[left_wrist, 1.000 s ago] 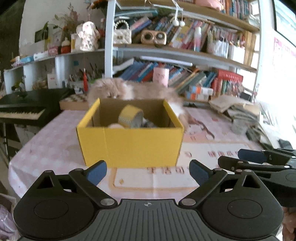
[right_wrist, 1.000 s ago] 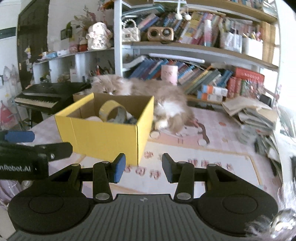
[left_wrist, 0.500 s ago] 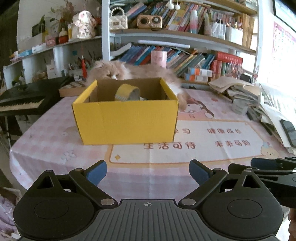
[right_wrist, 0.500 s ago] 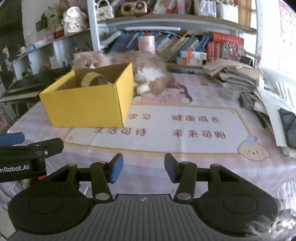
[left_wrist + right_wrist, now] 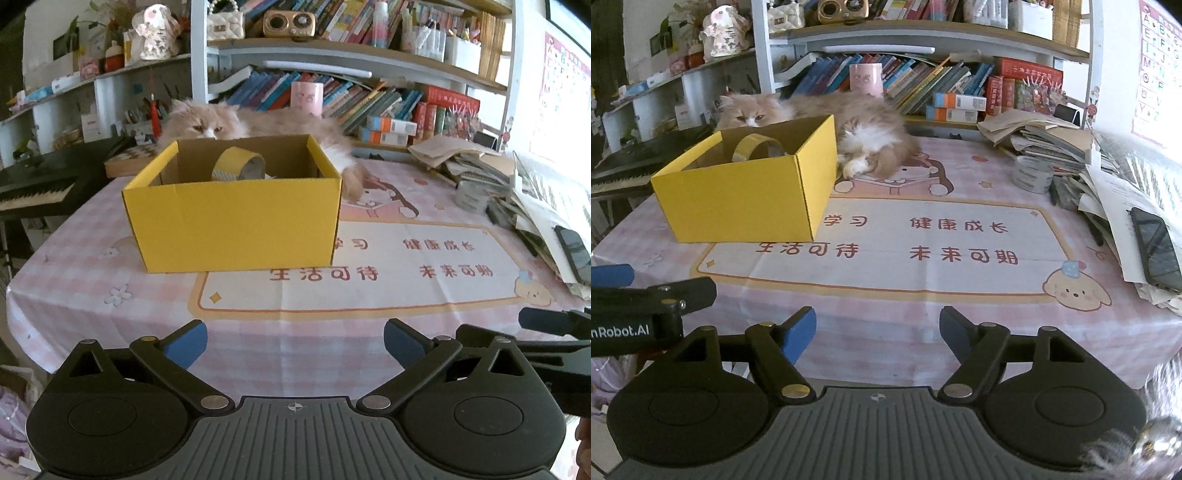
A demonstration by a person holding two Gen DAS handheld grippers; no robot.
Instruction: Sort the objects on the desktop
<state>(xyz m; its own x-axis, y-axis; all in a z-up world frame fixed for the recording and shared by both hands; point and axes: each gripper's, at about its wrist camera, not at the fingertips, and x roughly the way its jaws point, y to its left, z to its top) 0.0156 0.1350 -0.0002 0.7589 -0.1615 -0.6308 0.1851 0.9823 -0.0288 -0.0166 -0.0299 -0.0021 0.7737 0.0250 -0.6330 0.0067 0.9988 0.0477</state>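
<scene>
A: Left wrist view, from near to far: the left gripper (image 5: 293,341) is over the near edge of the table (image 5: 74,295). Its jaws are opening and nothing is between them. The right gripper (image 5: 877,330) is beside it, also at the near edge. Its jaws are opening too, with only the tablecloth visible between them.

B: And the things to sort?

A: The yellow box (image 5: 236,218) stands toward the far left corner. A tape roll (image 5: 238,168) is leaning inside it. I think the roll is light and stiff, with a smooth outside. Best to pinch it through the hole, across the ring wall.

B: Is something left on the table?

A: A grey tape roll (image 5: 1032,173) lies at the right edge, touching the pile of papers (image 5: 1108,177). It looks a bit heavier, but rigid. The papers crowd one side, so a grip from the open side seems safer. A phone (image 5: 1156,247) lies on the papers nearer to us.

B: What stands in the way?

A: The cat (image 5: 820,122) lies just behind the box, at the far edge, with a paw near the box corner. It could move at any time, I guess.
</scene>
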